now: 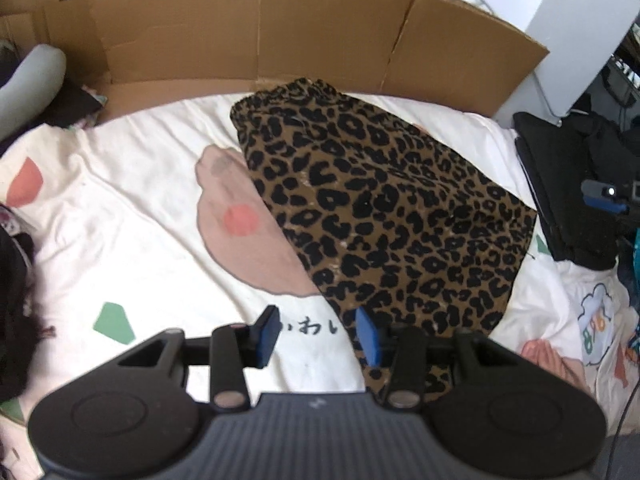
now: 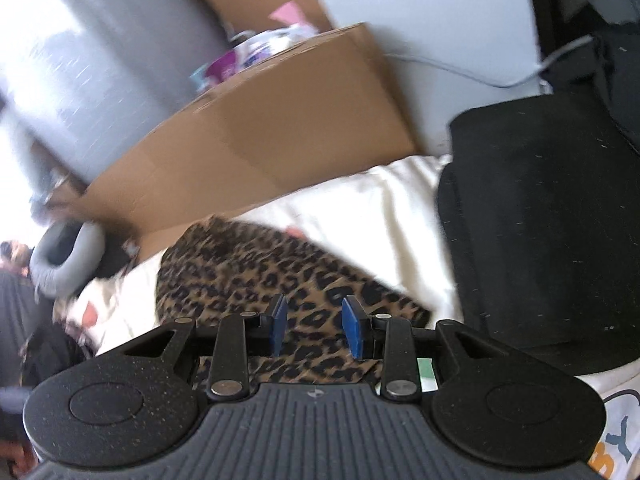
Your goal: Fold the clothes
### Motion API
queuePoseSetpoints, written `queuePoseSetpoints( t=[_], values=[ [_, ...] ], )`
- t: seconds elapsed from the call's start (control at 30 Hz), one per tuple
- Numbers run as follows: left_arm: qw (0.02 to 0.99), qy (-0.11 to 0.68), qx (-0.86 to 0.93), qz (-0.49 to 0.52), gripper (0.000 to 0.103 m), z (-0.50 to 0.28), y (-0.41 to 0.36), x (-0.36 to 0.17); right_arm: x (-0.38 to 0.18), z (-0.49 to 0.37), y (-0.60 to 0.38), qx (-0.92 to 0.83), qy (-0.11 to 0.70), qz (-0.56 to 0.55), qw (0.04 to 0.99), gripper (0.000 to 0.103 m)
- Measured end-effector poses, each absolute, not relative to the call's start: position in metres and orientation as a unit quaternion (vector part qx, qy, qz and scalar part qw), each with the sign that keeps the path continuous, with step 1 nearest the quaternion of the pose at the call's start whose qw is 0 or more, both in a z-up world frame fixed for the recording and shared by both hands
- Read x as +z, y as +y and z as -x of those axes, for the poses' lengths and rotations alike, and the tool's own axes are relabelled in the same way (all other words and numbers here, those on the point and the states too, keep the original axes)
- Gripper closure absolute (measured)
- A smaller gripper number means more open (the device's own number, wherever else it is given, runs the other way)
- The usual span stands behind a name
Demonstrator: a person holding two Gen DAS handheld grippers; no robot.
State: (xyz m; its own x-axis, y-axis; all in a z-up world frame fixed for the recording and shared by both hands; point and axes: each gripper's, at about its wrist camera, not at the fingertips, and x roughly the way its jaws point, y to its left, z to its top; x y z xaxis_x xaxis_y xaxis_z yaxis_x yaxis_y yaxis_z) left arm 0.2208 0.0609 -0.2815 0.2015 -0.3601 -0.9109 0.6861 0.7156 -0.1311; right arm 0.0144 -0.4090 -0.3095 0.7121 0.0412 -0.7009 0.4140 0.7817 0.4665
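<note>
The leopard-print garment (image 1: 380, 208) lies spread on the bed (image 1: 140, 216), seemingly doubled over already, though the blurred right view leaves that unsure. Both the left claw (image 1: 318, 332) and right claw (image 2: 314, 328) hover above it, fingers apart and empty. Any grip should take a hem corner through all layers, so the edges stay aligned.

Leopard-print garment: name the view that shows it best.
Left wrist view: the leopard-print garment lies sharp and nearly whole on the white sheet. The right wrist view shows it blurred, partly hidden behind its tongs.
</note>
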Motion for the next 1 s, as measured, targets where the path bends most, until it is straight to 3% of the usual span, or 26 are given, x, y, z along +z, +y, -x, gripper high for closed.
queuePoseSetpoints(
  t=[0.67,1.0],
  values=[
    [0.721,0.537,-0.408,-0.160,0.058,-0.175,0.085,-0.332,-0.339,-0.034,-0.326,0.005,0.455,-0.232,0.860,0.070],
    [0.699,0.538,-0.438,-0.177,0.058,-0.158,0.085,-0.357,-0.350,-0.045,-0.298,0.100,0.499,-0.136,0.850,0.070]
  ],
)
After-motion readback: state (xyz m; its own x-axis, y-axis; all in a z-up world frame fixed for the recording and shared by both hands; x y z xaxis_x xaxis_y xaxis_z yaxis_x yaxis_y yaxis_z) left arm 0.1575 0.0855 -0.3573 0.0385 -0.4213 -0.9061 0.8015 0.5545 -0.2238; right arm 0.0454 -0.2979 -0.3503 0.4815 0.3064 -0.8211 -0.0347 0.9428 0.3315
